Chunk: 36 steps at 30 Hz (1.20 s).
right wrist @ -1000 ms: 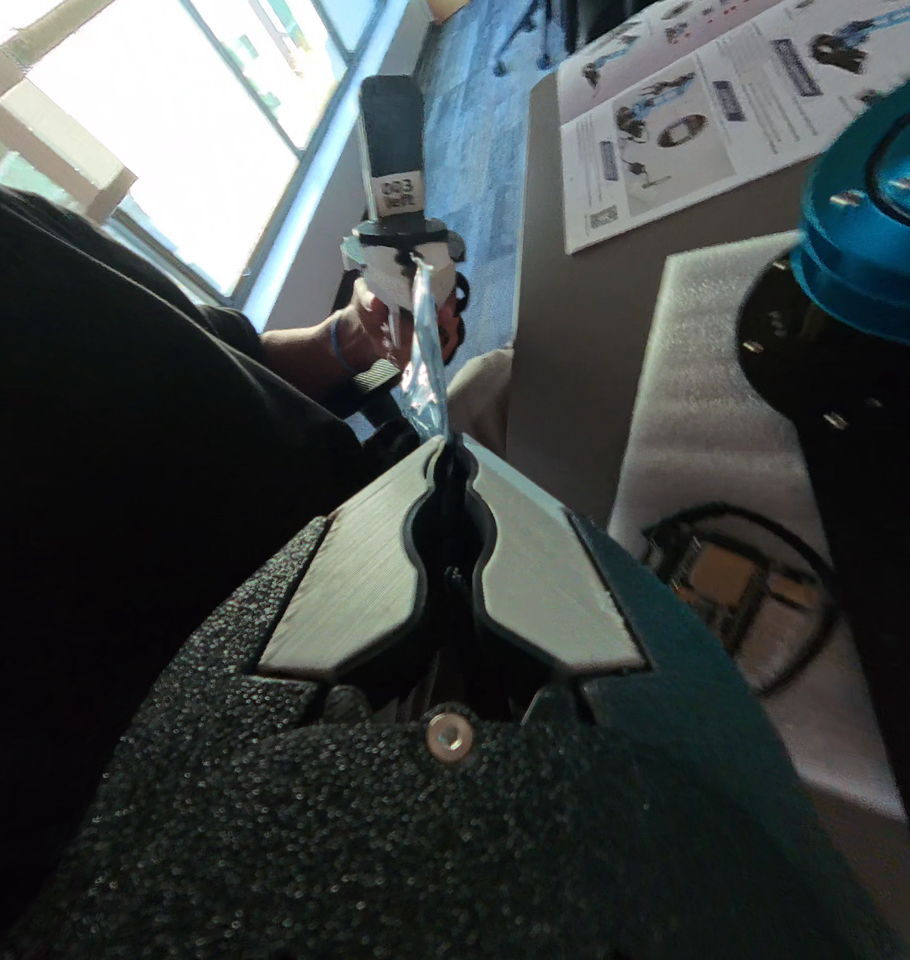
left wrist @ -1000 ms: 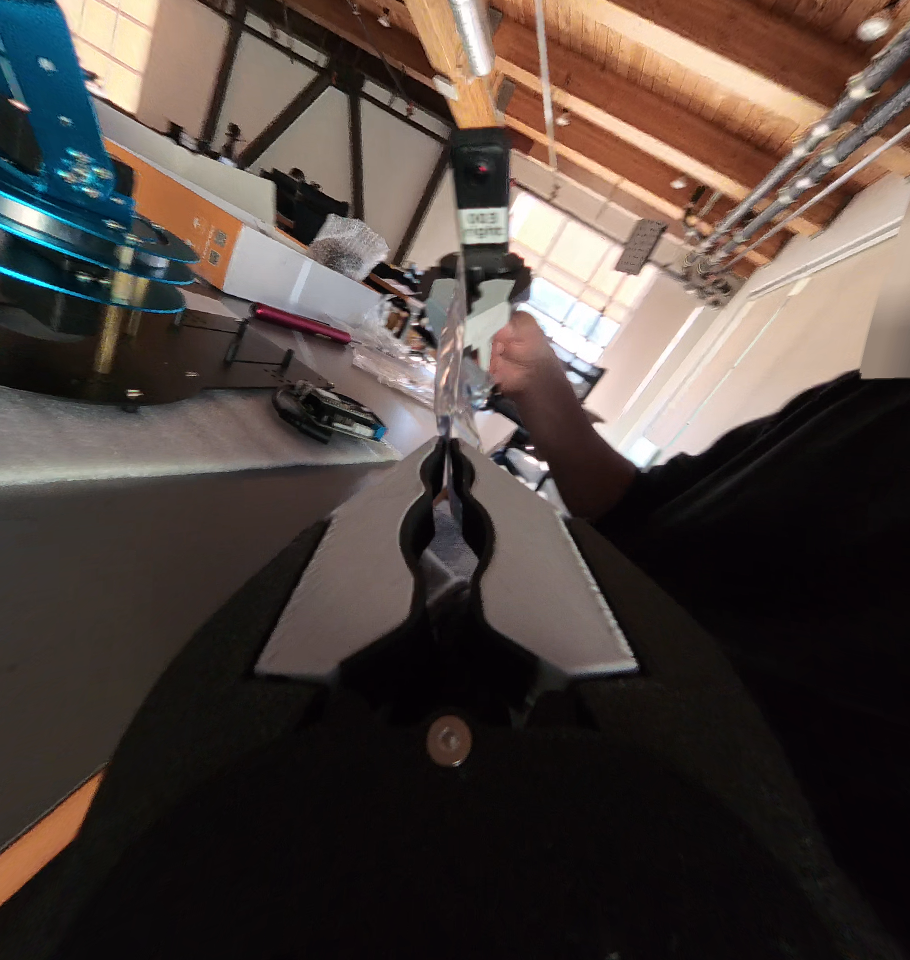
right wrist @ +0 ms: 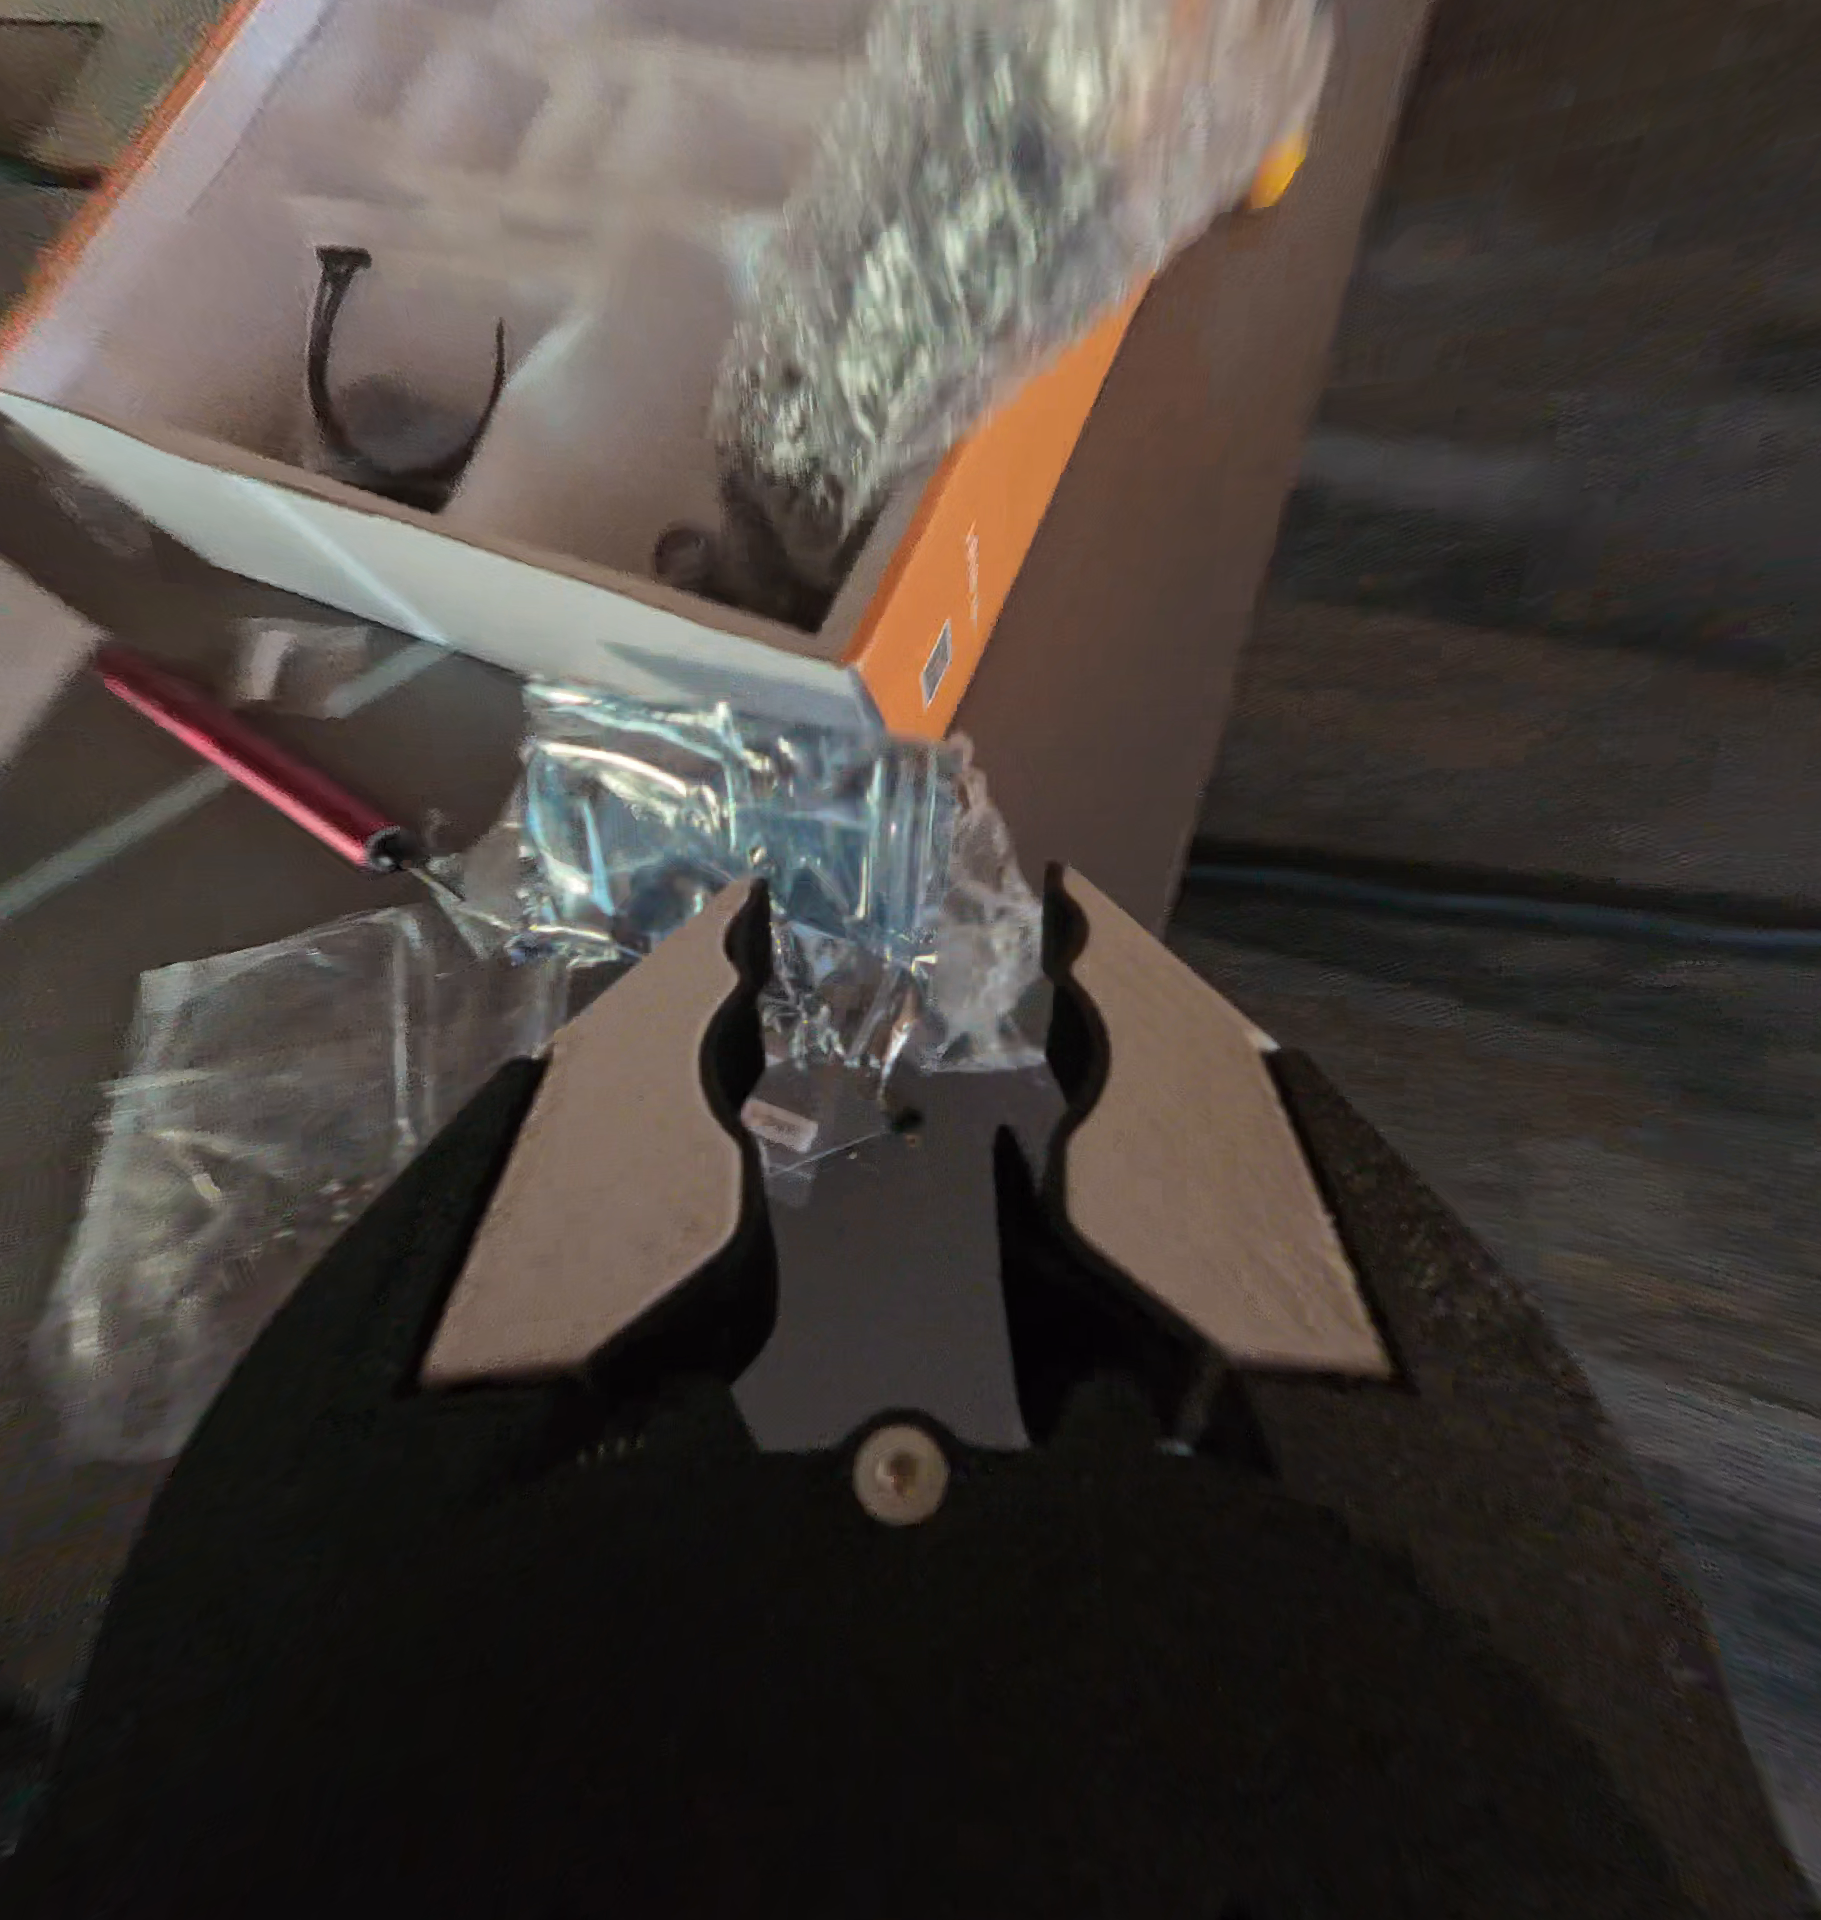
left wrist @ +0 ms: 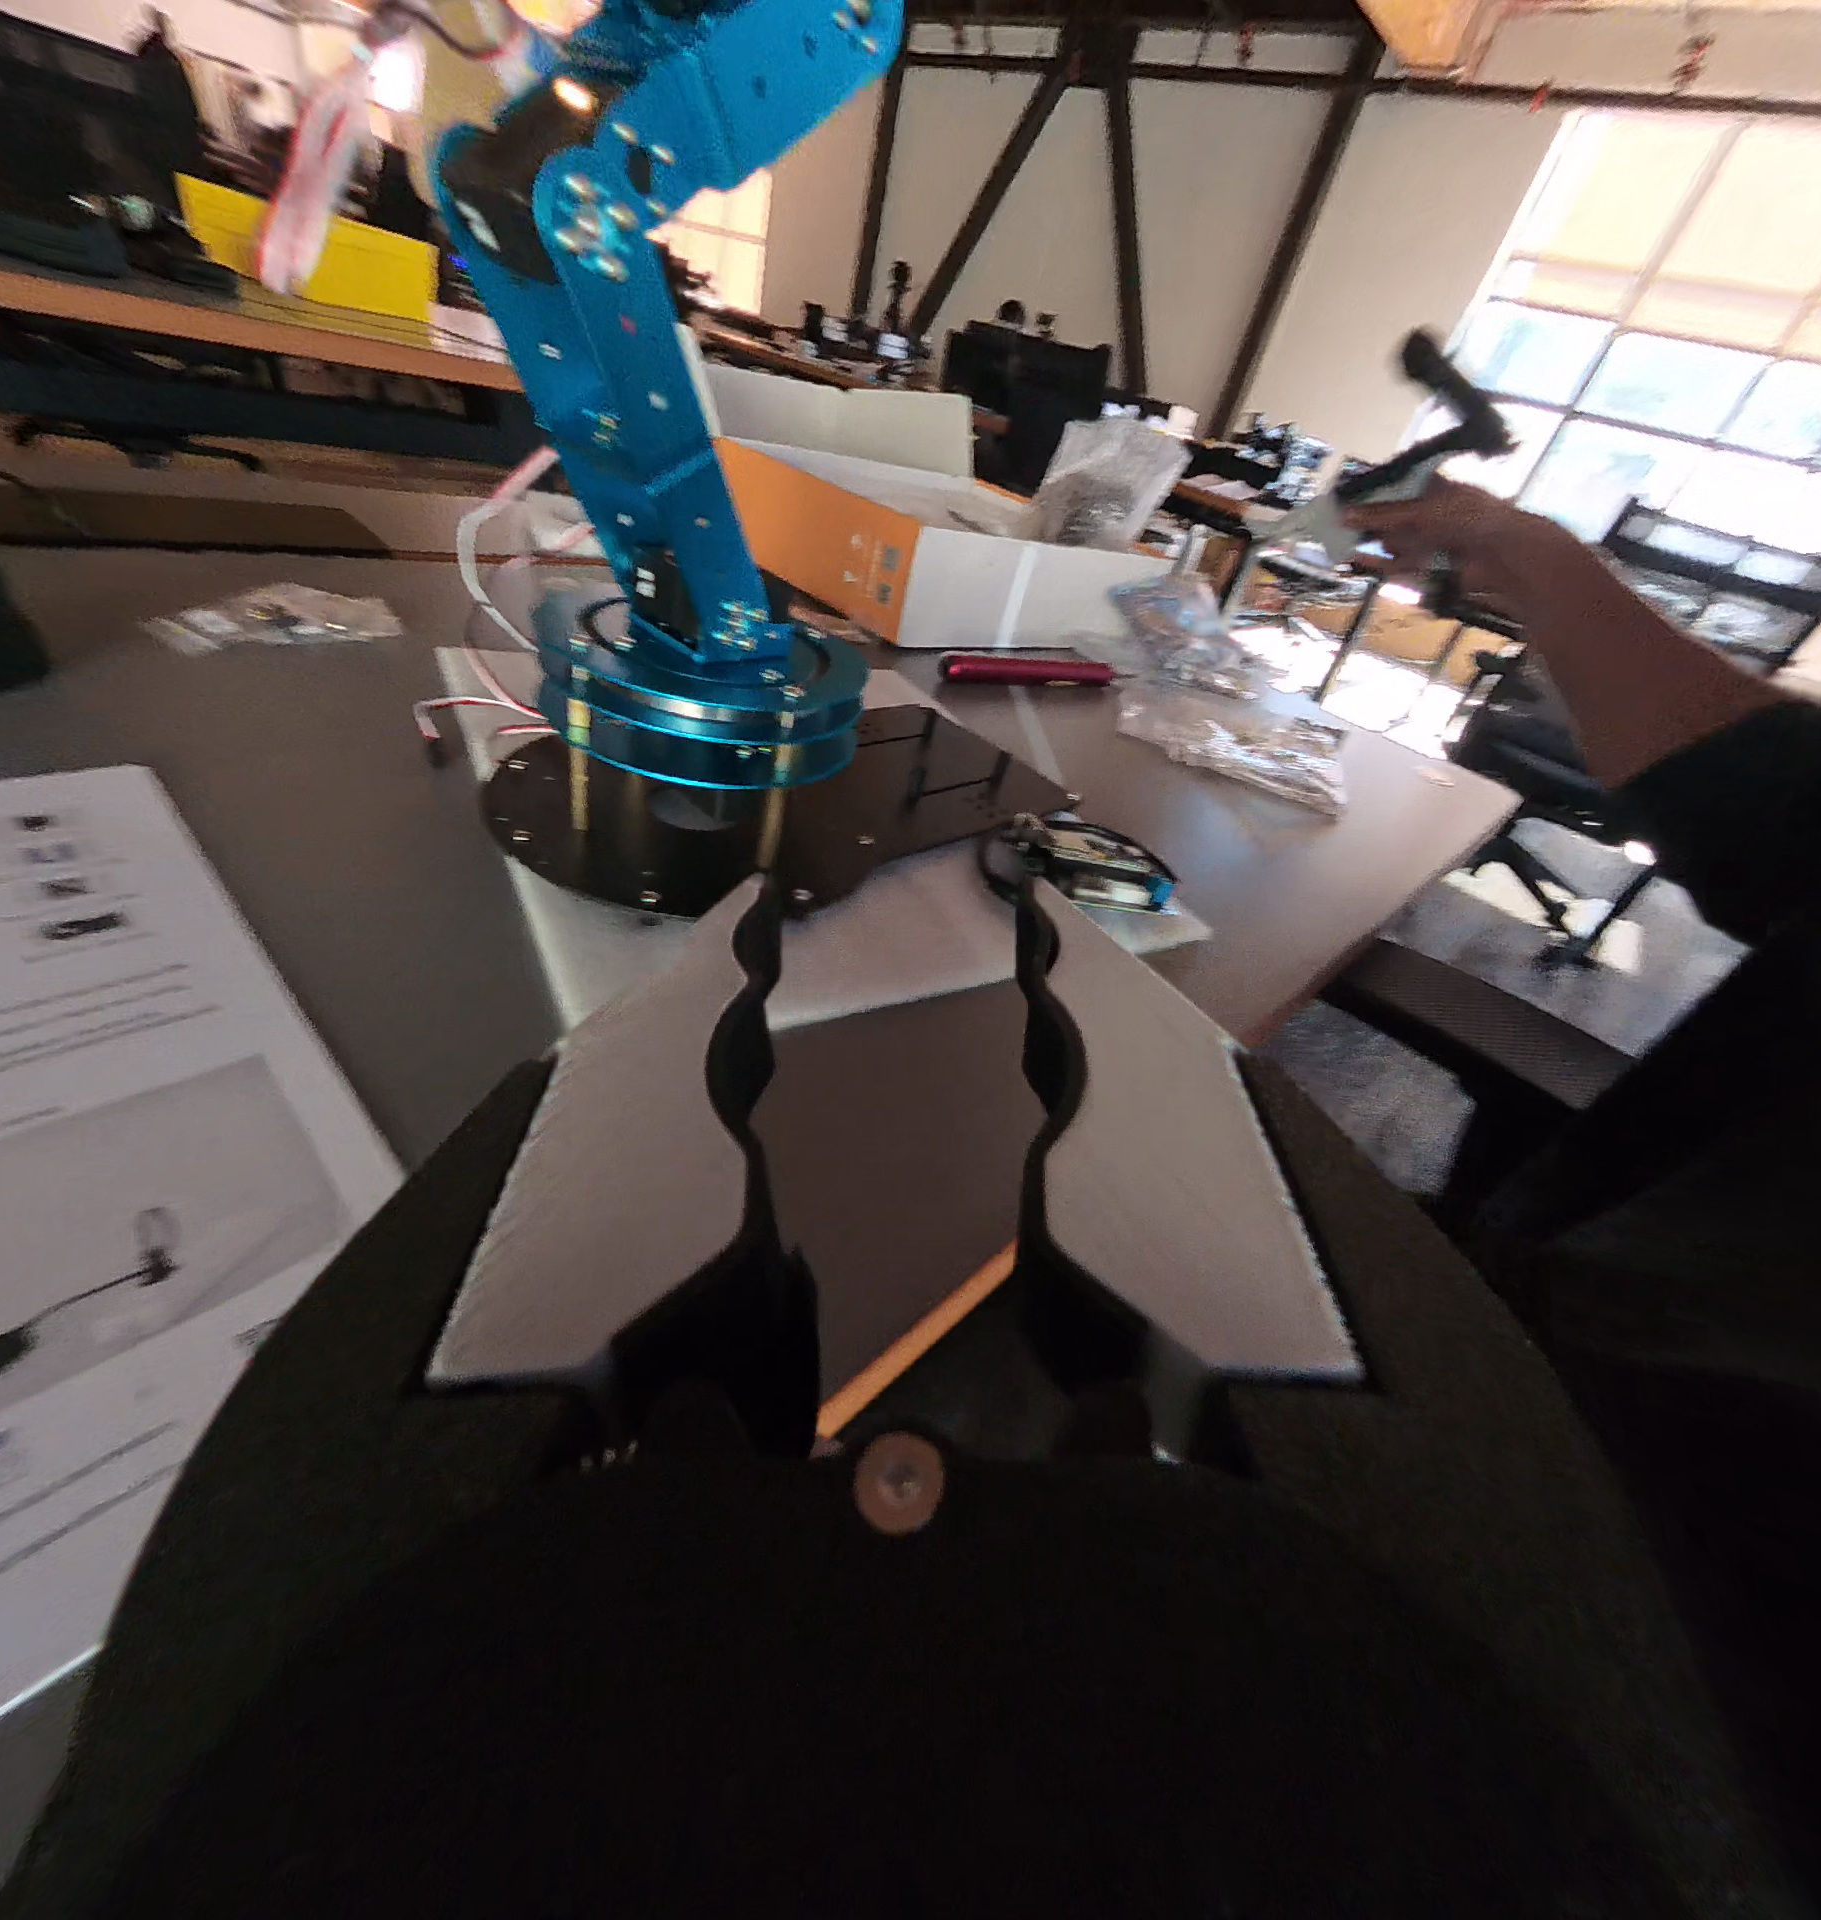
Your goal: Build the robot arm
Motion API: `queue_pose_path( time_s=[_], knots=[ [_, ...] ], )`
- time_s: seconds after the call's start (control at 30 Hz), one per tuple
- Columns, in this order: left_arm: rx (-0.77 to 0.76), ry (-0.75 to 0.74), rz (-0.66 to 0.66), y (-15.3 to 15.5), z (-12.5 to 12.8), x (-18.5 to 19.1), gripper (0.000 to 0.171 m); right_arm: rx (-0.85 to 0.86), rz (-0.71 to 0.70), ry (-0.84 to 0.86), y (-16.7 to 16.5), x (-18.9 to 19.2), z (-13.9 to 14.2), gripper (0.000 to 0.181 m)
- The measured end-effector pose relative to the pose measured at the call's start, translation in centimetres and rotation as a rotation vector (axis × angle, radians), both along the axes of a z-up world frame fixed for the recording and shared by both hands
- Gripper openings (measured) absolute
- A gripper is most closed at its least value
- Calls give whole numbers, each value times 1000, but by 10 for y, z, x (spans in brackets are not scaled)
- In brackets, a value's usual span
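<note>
Left gripper (left wrist: 890,904): jaws apart, nothing between them, held above the near edge of the grey table (left wrist: 293,727). Its tips point at the white foam sheet (left wrist: 885,966) under the blue robot arm (left wrist: 625,416). That arm stands on a round blue base bolted over a black plate (left wrist: 885,790). A small circuit board (left wrist: 1093,873) with a black cable lies on the foam, just beyond the gripper's right finger. A printed instruction sheet (left wrist: 106,1039) lies on the table, to the left of the robot arm.

Right gripper (right wrist: 901,894): jaws apart, holding nothing. A crumpled clear plastic bag (right wrist: 740,810) lies on the table right at its tips, part of it showing between the fingers; contact cannot be told. A second, flatter clear bag (right wrist: 262,1091) lies left of the crumpled one. A red pen-like tool (right wrist: 241,758) lies just left of the crumpled bag, beside the open orange and white box (right wrist: 532,613). A bubble-wrap bundle (right wrist: 937,260) sticks out of the box at its far right corner. The frame is blurred.

In the left wrist view the right gripper (left wrist: 1332,509) is to the right of the robot arm, in a person's hand (left wrist: 1457,540), above the bags.
</note>
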<state>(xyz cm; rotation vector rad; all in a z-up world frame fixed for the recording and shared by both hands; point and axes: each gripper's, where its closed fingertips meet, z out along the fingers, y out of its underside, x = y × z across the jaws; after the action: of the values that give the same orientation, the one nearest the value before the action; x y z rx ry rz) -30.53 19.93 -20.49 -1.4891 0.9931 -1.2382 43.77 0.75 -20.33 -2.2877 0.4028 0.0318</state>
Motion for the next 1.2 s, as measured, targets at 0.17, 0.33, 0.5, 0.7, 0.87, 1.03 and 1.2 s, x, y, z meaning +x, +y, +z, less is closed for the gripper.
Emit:
queue_pose_path(
  time_s=[0.17, 0.33, 0.5, 0.7, 0.87, 1.03, 1.2],
  knots=[
    [43, -30, 176, 36, 21, -23, 45, 346, 67, -437, 11, -105, 100, 54],
    [28, -62, 329, 77, 42, -48, 46, 660, 194, -602, 45, -272, 108, 36],
    [131, 127, 539, 126, 32, -88, 46, 710, 324, -262, 93, -381, 63, 53],
    [219, 462, 1071, 219, 34, -166, 57, 632, 426, -112, 133, -432, 39, 33],
    [60, 515, 966, 252, 10, -165, 67, 743, 232, -120, 174, -401, 53, 25],
    [-136, 393, 925, 255, -45, -163, 59, 606, 28, -231, 202, -358, 13, 31],
    [-242, 196, 841, 249, -44, -137, 57, 554, -121, -287, 208, -315, -3, 33]
  ],
)
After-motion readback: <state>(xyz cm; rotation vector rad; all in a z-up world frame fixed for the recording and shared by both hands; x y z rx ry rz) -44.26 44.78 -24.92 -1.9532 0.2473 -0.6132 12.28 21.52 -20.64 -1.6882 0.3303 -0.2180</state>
